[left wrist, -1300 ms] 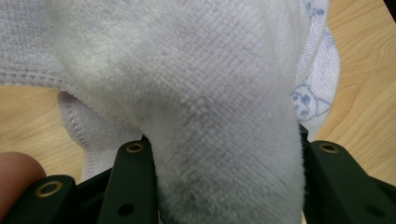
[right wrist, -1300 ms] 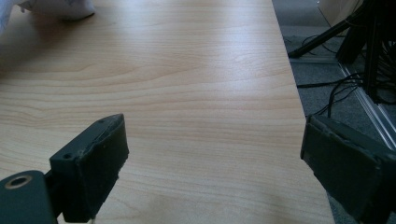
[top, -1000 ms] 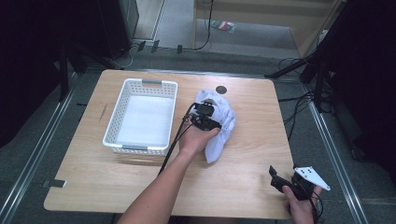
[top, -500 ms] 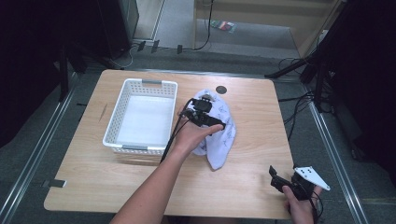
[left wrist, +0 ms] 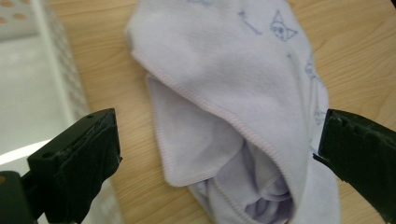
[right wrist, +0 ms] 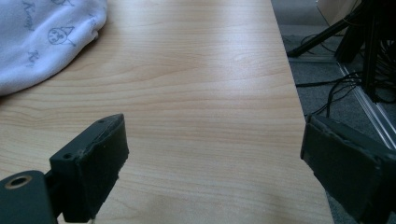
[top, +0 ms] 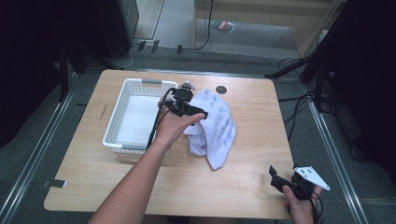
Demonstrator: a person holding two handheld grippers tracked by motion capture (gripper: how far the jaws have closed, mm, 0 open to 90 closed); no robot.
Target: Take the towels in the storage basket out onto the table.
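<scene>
A pale lilac cloth point(top: 216, 127) with small drawn faces lies crumpled on the wooden table, right of a white basket point(top: 140, 84). My left gripper point(top: 189, 108) hovers over the cloth's left edge, beside the basket's right wall. It is open: in the left gripper view its jaws point(left wrist: 217, 126) stand wide apart, with the folded cloth point(left wrist: 233, 93) between and beneath them. My right gripper point(top: 280, 179) rests open near the table's front right corner. Its view point(right wrist: 215, 128) looks over bare wood, with the cloth's edge point(right wrist: 42, 37) far to the left.
The basket point(left wrist: 51, 60) holds nothing I can see. A small dark round mark point(top: 221, 89) sits on the table near the far edge. Cables and stand legs point(top: 299, 70) lie on the floor right of the table. The table's right edge point(right wrist: 285, 70) is close to my right gripper.
My left hand and gripper have shifted left toward the basket, over the cloth's left edge. The cloth has changed shape a little. The right gripper has stayed still.
</scene>
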